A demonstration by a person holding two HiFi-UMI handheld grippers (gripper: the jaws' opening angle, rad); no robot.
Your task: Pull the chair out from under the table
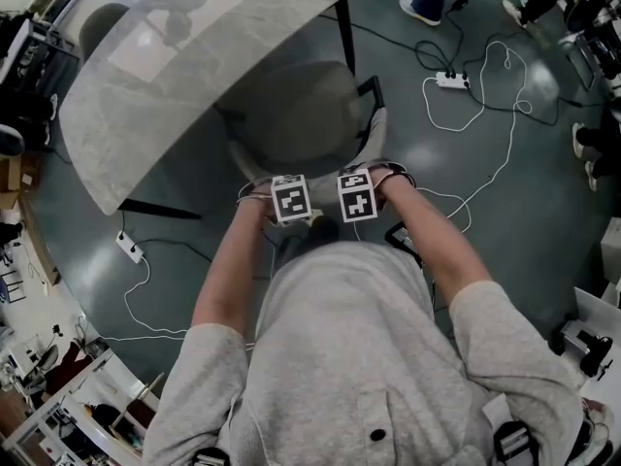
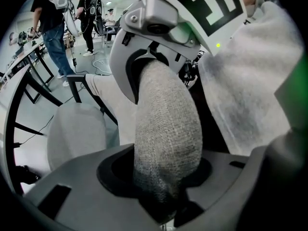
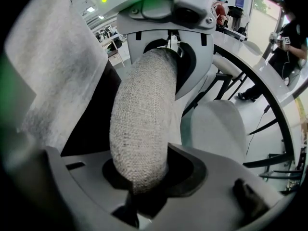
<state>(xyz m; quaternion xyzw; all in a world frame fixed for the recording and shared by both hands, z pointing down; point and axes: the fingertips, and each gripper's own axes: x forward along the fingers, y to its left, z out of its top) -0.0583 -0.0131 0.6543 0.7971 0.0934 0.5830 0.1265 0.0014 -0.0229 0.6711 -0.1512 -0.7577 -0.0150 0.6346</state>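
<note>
A grey fabric chair point(image 1: 291, 115) stands with its seat partly under the round translucent table point(image 1: 184, 56). At the near side, side by side on the top of the curved backrest, are my left gripper point(image 1: 288, 194) and my right gripper point(image 1: 356, 190), both pointing steeply down. In the left gripper view the padded backrest rim point(image 2: 166, 129) runs between the jaws of my left gripper point(image 2: 163, 179), which is shut on it. In the right gripper view the same rim point(image 3: 139, 129) sits clamped in my right gripper point(image 3: 139, 182). The seat point(image 2: 77, 134) shows beyond.
White cables and a power strip point(image 1: 452, 81) lie on the grey floor at the right, another strip point(image 1: 131, 249) at the left. Black table legs point(image 1: 344, 27) stand beside the chair. People's feet point(image 1: 422, 8) are at the top right. Benches and clutter line the left edge.
</note>
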